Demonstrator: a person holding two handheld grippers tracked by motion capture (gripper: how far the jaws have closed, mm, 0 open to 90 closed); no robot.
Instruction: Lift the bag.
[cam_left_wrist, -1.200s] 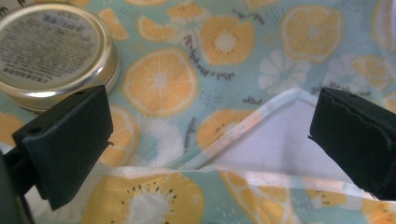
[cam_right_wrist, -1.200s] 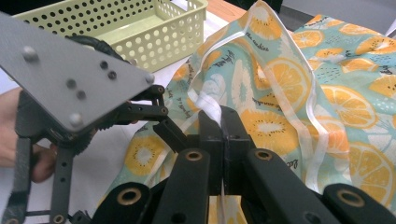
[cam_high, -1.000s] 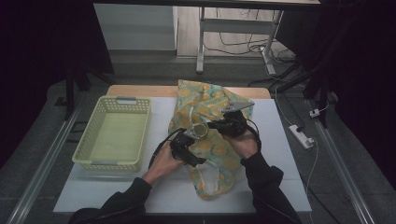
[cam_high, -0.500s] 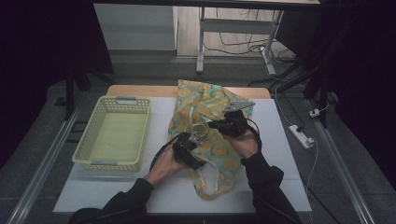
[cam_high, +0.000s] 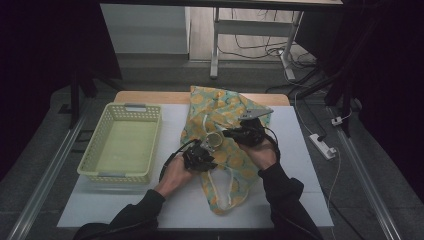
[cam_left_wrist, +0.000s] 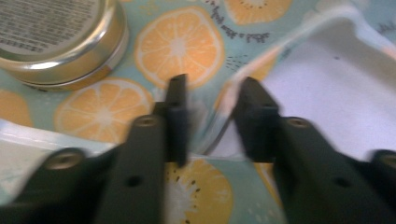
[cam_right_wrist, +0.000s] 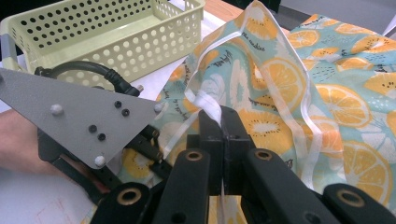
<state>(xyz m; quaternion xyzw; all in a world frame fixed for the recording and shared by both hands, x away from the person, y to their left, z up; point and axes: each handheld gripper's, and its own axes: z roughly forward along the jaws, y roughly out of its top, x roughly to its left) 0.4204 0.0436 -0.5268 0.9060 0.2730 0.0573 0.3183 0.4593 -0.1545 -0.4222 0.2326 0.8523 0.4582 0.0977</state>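
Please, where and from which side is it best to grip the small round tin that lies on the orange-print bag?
Probably across its low round side wall, coming from above with one jaw on each side. The tin lies flat on the bag, broad face up, so that face gives no hold. The left gripper is nearest; its jaws have just been closing around a fold of the bag's edge.

A bag (cam_high: 220, 125) lay on the counter (cam_high: 300, 165), right of centre, reaching from its far edge toward the near one. A basket (cam_high: 123, 142) stood on the counter's left part, just apart from the bag. A tin (cam_high: 214, 141) rested on the bag, near its middle. A power strip (cam_high: 323, 146) lay on the floor to the counter's right.
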